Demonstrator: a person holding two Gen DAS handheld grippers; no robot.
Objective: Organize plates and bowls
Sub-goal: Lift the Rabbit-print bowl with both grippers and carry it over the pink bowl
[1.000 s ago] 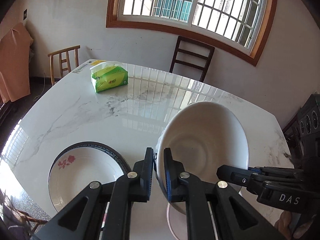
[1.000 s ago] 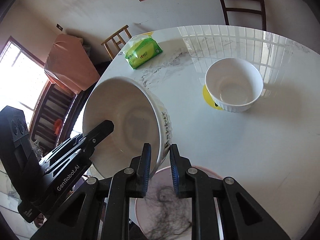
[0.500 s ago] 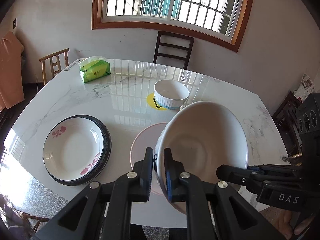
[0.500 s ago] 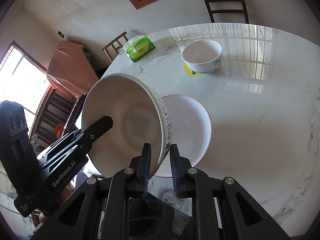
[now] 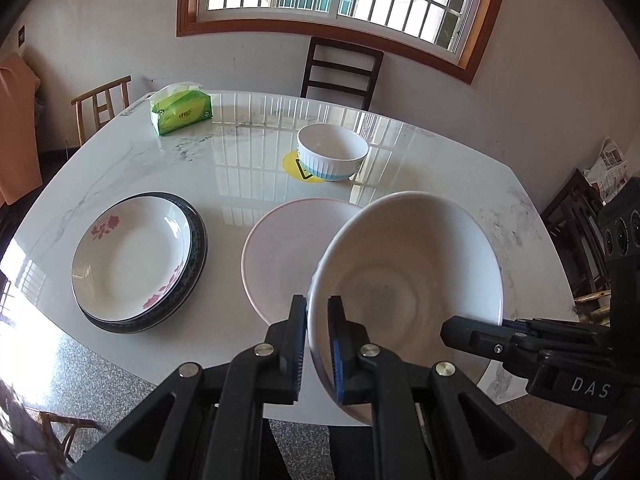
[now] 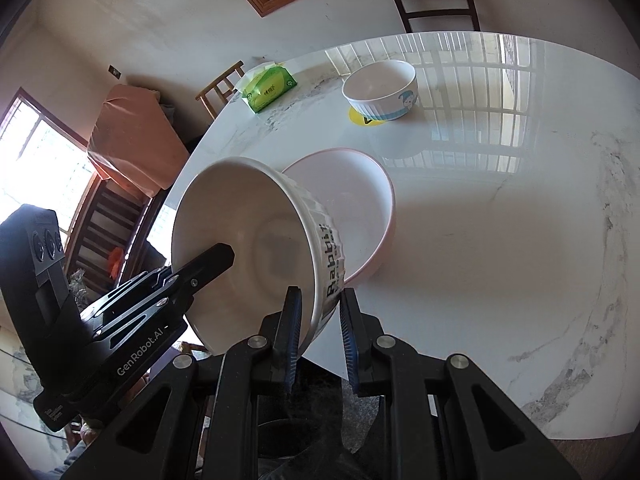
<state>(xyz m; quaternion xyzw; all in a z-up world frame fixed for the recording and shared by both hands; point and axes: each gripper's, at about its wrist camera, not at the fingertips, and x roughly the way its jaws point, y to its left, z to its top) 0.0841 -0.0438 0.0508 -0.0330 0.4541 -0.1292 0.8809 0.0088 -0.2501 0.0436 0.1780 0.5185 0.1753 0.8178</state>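
Observation:
Both grippers hold one large white ribbed bowl [image 5: 404, 276] above the table's near edge. My left gripper [image 5: 318, 344] is shut on its left rim. My right gripper [image 6: 318, 324] clamps the opposite rim, by the lettering on the bowl's wall [image 6: 332, 264]. The bowl [image 6: 248, 248] is tilted. Under and behind it lies a pink plate [image 5: 280, 252], also in the right wrist view [image 6: 360, 200]. A small white bowl [image 5: 332, 152] sits on a yellow sticker farther back [image 6: 380, 86]. A floral plate [image 5: 128, 252] rests on a dark-rimmed plate at the left.
A green tissue pack [image 5: 180, 110] lies at the table's far left corner [image 6: 270, 86]. Chairs stand behind the marble table [image 5: 240, 152]: a dark one [image 5: 340, 68] and a light wooden one [image 5: 102, 102]. The floor shows below the near edge.
Both grippers have pulled back and up with the bowl, so the pink plate, small bowl and stacked plates have come into view. The bowl stays gripped.

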